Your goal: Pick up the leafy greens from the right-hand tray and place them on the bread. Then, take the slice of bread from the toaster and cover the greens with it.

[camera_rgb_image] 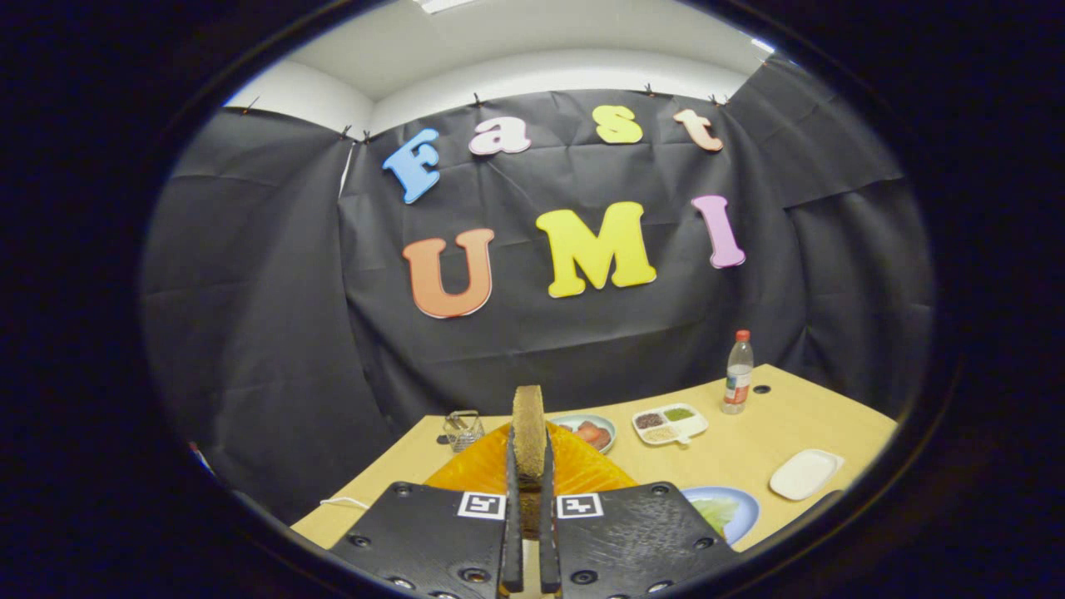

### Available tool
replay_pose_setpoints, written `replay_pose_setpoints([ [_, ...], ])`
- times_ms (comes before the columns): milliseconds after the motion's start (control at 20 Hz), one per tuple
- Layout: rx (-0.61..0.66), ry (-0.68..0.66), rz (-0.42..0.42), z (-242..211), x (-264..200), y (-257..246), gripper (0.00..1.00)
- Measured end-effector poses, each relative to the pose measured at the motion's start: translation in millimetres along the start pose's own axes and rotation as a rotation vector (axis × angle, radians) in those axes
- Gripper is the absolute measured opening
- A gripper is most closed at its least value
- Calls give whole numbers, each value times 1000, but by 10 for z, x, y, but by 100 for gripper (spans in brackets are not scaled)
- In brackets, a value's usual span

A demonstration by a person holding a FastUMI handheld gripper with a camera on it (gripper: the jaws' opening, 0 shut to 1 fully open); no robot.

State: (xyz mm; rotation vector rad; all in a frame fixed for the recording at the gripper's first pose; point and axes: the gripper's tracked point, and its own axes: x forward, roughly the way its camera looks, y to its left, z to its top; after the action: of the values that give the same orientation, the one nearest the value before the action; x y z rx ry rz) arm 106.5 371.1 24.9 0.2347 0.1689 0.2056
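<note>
Black cloth walls close off the booth on three sides, with a pale wooden surface [740,457] spread below them. Nearest of all, the hand-held gripper [529,466] has its two black fingers drawn close together, clamped on a slice of bread [528,433] that stands upright on edge between them, crust side up, brown and grainy. Both fingers press its flat faces. Each finger block carries a small square black-and-white marker near its inner top corner.

Directly under and beyond the held slice lies an orange ridged mat [582,470], fanning out to left and right of the fingers. What rests on it beneath the gripper is hidden by the finger blocks.

Just right of the right finger sits a blue plate [740,520] with pale leafy greens [714,509] on it, partly covered by the finger block. Further right, near the edge of the surface, lies an empty white rectangular dish [804,474].

Left of the fingers, a thin white cable [343,502] runs along the near left edge.

Past the mat, on the left, stands a small wire basket [463,429]. Just right of the bread's top edge sits a round plate [592,431] holding red slices, possibly tomato. Right again is a white divided tray [670,424] with dark, green and tan fillings in separate compartments.

Farthest back on the right, a clear plastic bottle [737,373] with a red cap stands upright, a small dark hole in the surface just beside it.
</note>
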Motion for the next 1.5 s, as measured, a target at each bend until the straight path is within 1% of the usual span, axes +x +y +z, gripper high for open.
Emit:
replay_pose_setpoints([
  [100,-7,-14,-26,71,-36,-168,8],
  [300,-11,2,-84,-4,-30,-518,8],
  [450,-17,32,-133,-179,32,-798,8],
  [550,-5,61,-143,-347,69,-958,8],
  [700,21,112,-120,-661,127,-1145,8],
  [850,86,160,-61,-983,169,-1261,8],
  [900,106,162,-42,-1062,181,-1288,8],
  [1000,138,166,-31,-1212,223,-1391,8],
  [1250,269,188,-22,-1455,289,-1476,8],
  [1500,336,199,-67,-1646,265,-1721,8],
])
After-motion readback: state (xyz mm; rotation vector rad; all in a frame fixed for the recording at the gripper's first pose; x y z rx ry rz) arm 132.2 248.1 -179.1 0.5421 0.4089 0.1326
